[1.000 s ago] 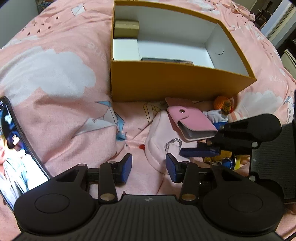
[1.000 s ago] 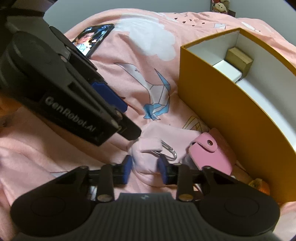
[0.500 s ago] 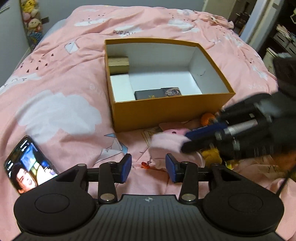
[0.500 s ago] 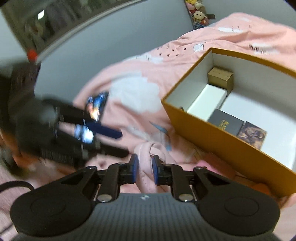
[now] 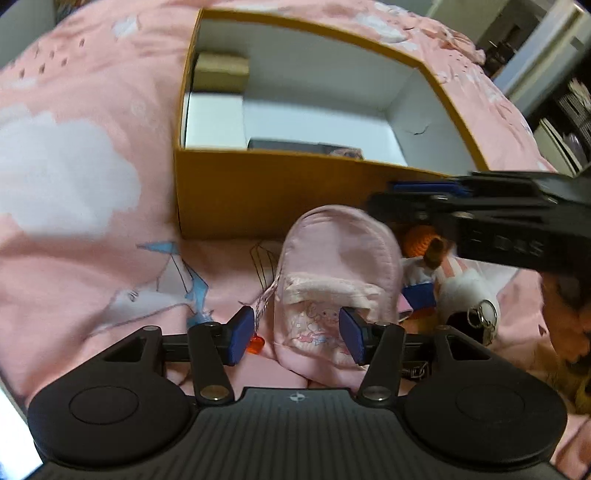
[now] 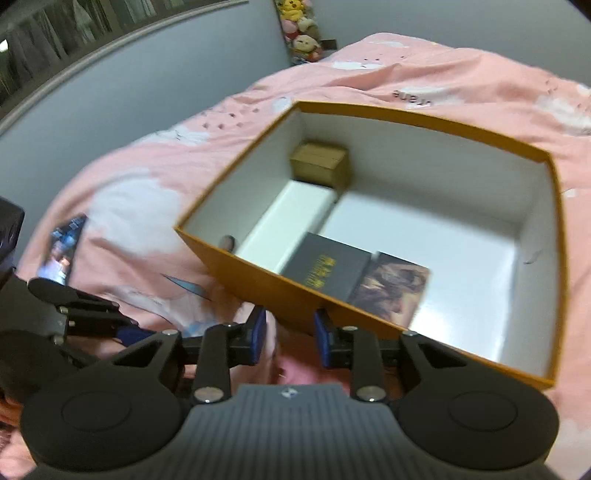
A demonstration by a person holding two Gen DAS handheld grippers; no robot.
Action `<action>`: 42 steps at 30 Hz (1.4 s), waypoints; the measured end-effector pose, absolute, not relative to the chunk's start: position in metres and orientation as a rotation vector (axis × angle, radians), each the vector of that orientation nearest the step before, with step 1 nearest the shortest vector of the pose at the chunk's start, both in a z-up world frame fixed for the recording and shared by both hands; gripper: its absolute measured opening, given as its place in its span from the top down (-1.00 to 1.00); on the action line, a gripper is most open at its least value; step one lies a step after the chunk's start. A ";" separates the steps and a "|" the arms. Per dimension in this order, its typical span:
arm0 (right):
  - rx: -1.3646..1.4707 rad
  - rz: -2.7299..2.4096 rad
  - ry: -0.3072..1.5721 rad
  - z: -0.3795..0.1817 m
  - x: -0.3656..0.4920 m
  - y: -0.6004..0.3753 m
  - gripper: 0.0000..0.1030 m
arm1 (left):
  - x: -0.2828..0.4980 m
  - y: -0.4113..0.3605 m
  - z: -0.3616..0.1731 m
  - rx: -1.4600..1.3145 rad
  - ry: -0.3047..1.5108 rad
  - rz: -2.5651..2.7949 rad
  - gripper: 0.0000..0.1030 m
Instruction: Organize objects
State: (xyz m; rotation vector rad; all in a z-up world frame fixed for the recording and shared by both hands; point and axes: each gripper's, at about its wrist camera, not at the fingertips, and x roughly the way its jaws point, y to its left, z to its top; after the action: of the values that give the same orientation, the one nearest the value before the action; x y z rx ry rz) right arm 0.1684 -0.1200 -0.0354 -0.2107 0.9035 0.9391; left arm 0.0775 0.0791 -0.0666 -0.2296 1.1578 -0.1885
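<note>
You're working over a pink cloud-print bedspread, grey wall behind, with plush toys in the corner. The orange box sits open, holding a brown carton, a white box and a dark booklet. Your right gripper, which squeezed the pink pouch a second ago, has risen; pink cloth shows between its narrowed blue pads, but whether they grip it, you cannot tell. Your left gripper stands wide around the pouch's lower part. The phone is motion-blurred.
</note>
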 end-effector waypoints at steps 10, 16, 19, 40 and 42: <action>-0.199 0.833 1.023 -0.053 0.162 -0.158 0.38 | 0.082 0.080 -0.080 -0.329 1.139 -0.164 -0.23; -0.109 0.783 1.032 -0.042 0.154 -0.172 0.38 | 0.081 0.083 -0.079 -0.350 1.132 -0.154 -0.25; -0.062 0.805 1.023 -0.032 0.149 -0.170 0.15 | 0.081 0.081 -0.078 -0.339 1.133 -0.160 -0.25; -0.035 0.780 1.208 -0.077 0.164 -0.158 0.61 | 0.104 0.081 -0.105 -0.405 1.225 -0.229 -0.29; -0.036 0.775 1.208 -0.078 0.164 -0.159 0.61 | 0.106 0.082 -0.109 -0.447 1.232 -0.249 -0.12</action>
State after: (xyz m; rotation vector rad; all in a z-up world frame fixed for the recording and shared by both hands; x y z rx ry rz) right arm 0.1645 -0.1585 -0.0779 -0.0364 1.2080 0.7748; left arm 0.1057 0.0825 -0.1085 -0.4469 1.2318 -0.2494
